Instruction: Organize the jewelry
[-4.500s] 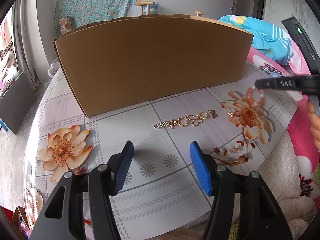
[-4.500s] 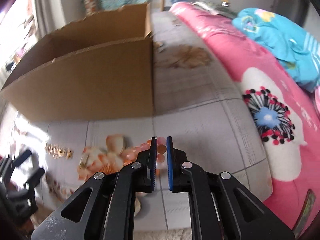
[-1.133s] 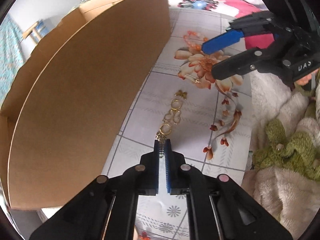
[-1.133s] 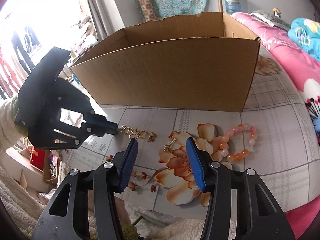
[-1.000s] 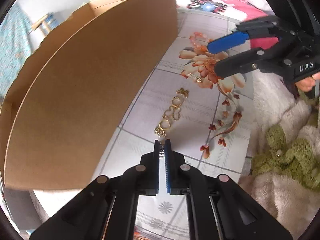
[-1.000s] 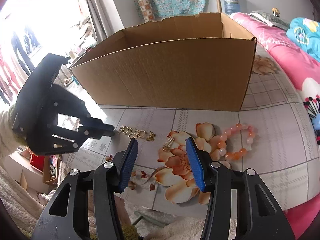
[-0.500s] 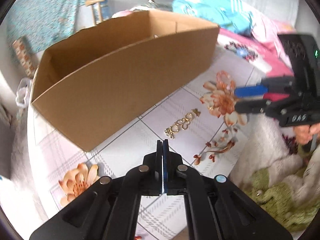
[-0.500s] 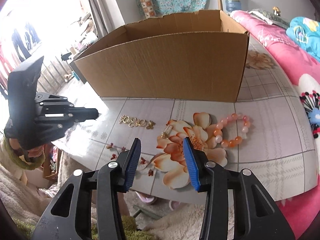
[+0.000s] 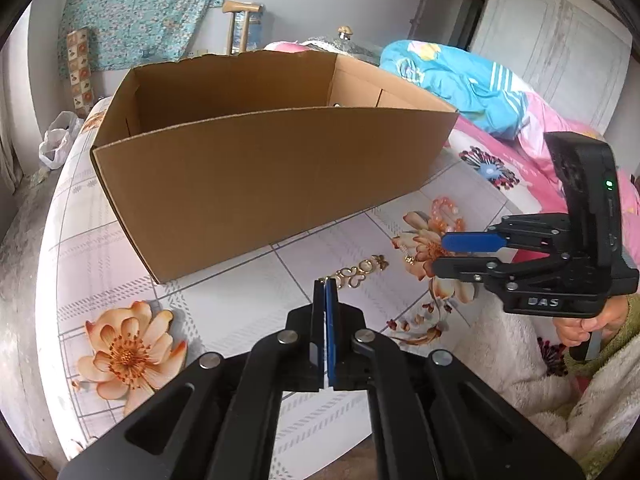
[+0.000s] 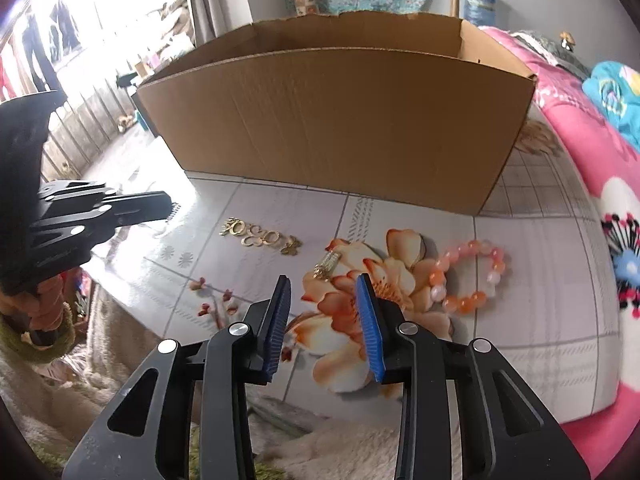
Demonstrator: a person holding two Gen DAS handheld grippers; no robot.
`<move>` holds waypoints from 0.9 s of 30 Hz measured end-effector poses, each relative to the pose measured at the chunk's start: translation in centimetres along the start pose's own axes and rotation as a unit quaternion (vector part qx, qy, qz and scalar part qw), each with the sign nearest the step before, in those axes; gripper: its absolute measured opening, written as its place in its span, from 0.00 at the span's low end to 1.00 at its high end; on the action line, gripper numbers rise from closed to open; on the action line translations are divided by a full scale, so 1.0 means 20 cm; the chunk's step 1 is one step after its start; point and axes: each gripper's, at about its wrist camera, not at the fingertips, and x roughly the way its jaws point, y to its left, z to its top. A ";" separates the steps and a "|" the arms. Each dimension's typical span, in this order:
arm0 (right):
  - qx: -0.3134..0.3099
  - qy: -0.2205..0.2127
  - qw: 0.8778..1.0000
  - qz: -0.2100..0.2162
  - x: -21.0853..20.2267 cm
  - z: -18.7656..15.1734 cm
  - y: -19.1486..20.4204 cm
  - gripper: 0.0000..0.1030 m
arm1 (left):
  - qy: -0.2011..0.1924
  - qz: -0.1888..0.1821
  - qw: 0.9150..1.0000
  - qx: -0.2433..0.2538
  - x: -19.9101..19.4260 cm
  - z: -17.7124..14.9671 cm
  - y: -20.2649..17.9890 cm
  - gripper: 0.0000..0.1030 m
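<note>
A gold chain (image 9: 360, 270) (image 10: 260, 236) lies on the flowered table in front of a big cardboard box (image 9: 260, 176) (image 10: 340, 120). Right of it are a small gold clip (image 10: 328, 264) (image 9: 408, 258) and a pink-orange bead bracelet (image 10: 462, 305) (image 9: 446, 210). My left gripper (image 9: 325, 284) (image 10: 172, 210) is shut, raised above the table just short of the chain's near end; I see no jewelry between its pads. My right gripper (image 10: 322, 284) (image 9: 438, 256) hovers over the flower print near the clip. Its jaws are closing with nothing between them.
Pink floral bedding (image 10: 580, 140) and a blue bundle (image 9: 452, 80) lie to the right. White fluffy fabric (image 9: 500, 360) runs along the table's near edge. A hand (image 9: 580, 324) holds the right gripper. A plastic bag (image 9: 56, 140) sits on the floor at far left.
My left gripper, shut at the chain's end a second ago, has rolled upright and lifted off; the chain stays on the table. The right jaws have narrowed. The bracelet, held earlier, now lies down.
</note>
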 end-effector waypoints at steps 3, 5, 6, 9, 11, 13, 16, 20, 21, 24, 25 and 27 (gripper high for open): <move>0.005 0.005 1.000 0.007 0.03 0.04 0.00 0.27 | -0.003 0.002 1.000 -0.003 0.01 0.00 -0.01 0.00; 0.005 0.009 1.000 0.002 0.06 0.06 0.02 0.26 | -0.005 0.000 1.000 -0.007 0.01 0.00 0.00 0.00; 0.006 0.011 1.000 -0.001 0.07 0.07 0.02 0.25 | -0.006 0.000 1.000 -0.008 0.02 0.00 0.00 0.00; 0.009 0.019 1.000 -0.016 0.11 0.08 0.03 0.20 | -0.005 -0.001 1.000 -0.010 0.03 0.00 0.00 0.00; 0.010 0.026 0.999 -0.021 0.13 0.09 0.04 0.12 | -0.004 -0.001 1.000 -0.010 0.03 0.00 0.00 0.00; 0.013 0.030 0.999 -0.030 0.15 0.09 0.04 0.09 | -0.004 -0.001 1.000 -0.010 0.03 0.00 0.00 0.00; 0.023 0.033 0.999 -0.026 0.14 0.11 0.05 0.02 | -0.004 -0.002 1.000 -0.011 0.04 -0.01 0.01 0.00; 0.045 0.030 0.998 -0.016 0.12 0.11 0.03 0.00 | -0.006 -0.003 1.000 -0.012 0.04 -0.01 0.02 0.00; 0.050 0.028 0.998 -0.013 0.11 0.10 0.02 0.00 | -0.007 -0.003 1.000 -0.012 0.04 -0.01 0.02 0.00; 0.061 0.019 0.998 -0.006 0.06 0.10 -0.03 0.00 | -0.011 -0.003 1.000 -0.012 0.02 -0.01 0.02 0.00; 0.064 0.016 0.998 -0.004 0.04 0.11 -0.03 0.00 | -0.013 -0.002 1.000 -0.012 0.01 -0.01 0.01 0.00; 0.066 0.006 0.998 0.000 -0.01 0.11 -0.06 0.00 | -0.019 -0.001 1.000 -0.010 -0.01 -0.01 0.01 0.00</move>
